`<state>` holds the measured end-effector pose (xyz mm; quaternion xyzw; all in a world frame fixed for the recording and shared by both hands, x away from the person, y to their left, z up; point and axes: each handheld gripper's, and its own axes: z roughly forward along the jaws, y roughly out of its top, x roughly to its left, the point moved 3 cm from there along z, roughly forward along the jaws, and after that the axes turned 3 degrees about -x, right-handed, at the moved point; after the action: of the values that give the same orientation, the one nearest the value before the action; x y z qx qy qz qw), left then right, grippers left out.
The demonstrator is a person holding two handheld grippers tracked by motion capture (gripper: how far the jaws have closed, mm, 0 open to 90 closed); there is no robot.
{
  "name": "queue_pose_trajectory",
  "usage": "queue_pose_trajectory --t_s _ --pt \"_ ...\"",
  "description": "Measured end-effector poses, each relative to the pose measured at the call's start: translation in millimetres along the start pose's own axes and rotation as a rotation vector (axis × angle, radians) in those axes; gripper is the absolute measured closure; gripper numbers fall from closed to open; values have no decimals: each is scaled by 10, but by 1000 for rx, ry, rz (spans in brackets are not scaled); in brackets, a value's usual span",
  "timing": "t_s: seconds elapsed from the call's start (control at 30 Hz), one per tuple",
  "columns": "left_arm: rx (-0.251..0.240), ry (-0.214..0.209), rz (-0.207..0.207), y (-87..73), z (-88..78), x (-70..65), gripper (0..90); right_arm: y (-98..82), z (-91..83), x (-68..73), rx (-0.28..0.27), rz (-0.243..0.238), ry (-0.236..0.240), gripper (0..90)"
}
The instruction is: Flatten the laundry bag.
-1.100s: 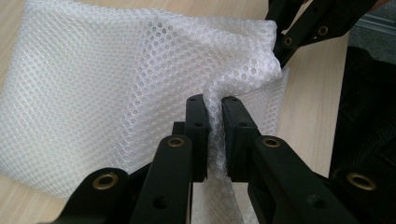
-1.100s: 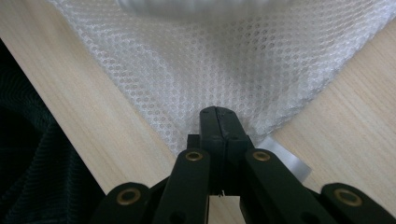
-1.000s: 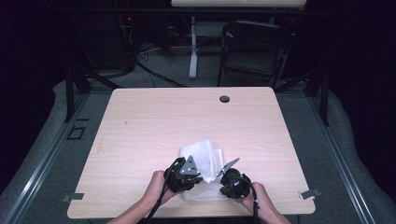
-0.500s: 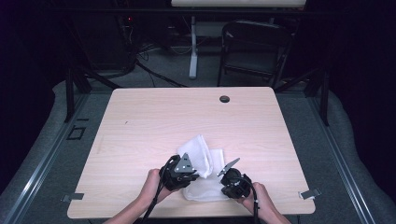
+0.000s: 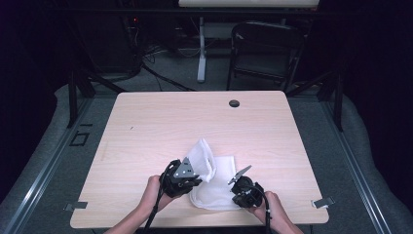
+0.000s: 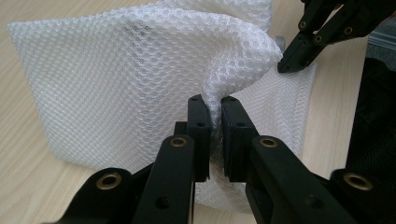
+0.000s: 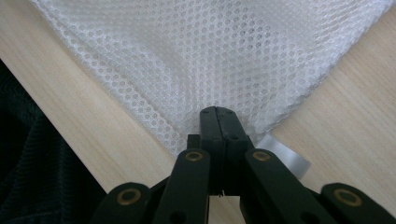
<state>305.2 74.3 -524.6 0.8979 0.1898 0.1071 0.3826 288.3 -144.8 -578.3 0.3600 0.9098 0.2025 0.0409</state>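
A pale wooden table [image 5: 146,131] is seen from above, with a person's two hands coming in from the near edge, each holding a black two-jaw gripper. A white mesh bag [image 5: 216,187] lies near the front edge of the table, between the two hands, partly flat and partly lifted into a fold.

The left gripper [image 6: 214,114] is clenched on a bunched ridge of the mesh; in the left gripper view the fabric is squeezed between the two black jaws and rises from them in a soft curve, while the rest of the bag spreads flat on the wood to the left. The left hand [image 5: 155,192] sits just left of the bag.

The right gripper [image 7: 219,116] is clamped tight on a corner of the bag, low against the tabletop (its jaws meet with the mesh edge pinched between them). A small grey tab [image 7: 285,156] lies just beside that corner. The right hand [image 5: 272,207] rests near the table's front edge.
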Motion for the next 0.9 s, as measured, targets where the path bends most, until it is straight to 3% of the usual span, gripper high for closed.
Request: queue_pose_trajectory --t_s 0.13,0.47,0.6,0.77,0.9 --pt "6 3 1 -32 -55 8 841 -12 -4 2 -1 1 1 900" --pt "5 31 -58 -203 -185 118 842 -39 -17 15 4 10 -5 900" --pt "5 44 -73 -231 -191 148 842 -40 -19 22 10 7 -15 900" --pt "9 35 -69 -230 -156 152 842 -26 -27 0 22 5 7 900" --pt "12 31 -66 -221 -129 150 842 42 -64 -35 -46 -14 14 900"
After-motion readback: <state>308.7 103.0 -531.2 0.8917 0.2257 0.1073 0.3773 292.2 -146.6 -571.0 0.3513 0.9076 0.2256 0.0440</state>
